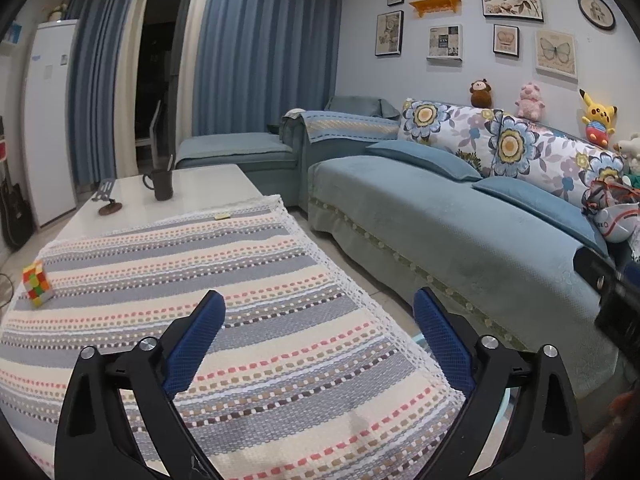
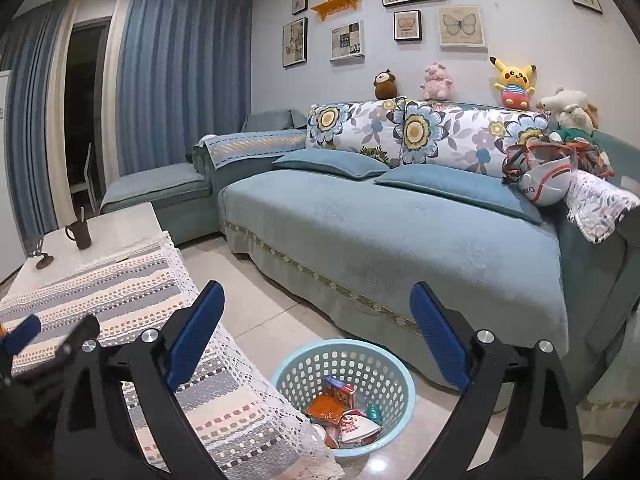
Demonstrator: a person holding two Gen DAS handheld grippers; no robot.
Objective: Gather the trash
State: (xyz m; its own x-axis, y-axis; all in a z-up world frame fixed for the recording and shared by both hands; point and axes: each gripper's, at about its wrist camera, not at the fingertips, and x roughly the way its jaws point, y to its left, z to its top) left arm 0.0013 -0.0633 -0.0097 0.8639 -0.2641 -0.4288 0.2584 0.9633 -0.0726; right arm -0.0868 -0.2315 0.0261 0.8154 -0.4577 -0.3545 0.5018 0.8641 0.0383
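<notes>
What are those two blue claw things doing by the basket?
A person is tidying up trash with two grippers. The right gripper hangs open and empty above the light blue basket on the floor, which already holds wrappers. The left gripper waits open and empty over the striped tablecloth.

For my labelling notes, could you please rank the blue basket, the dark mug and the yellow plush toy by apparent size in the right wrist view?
1. blue basket, though nearest the camera
2. yellow plush toy
3. dark mug

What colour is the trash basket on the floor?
Light blue basket, perforated; seen best in the right wrist view.
</notes>
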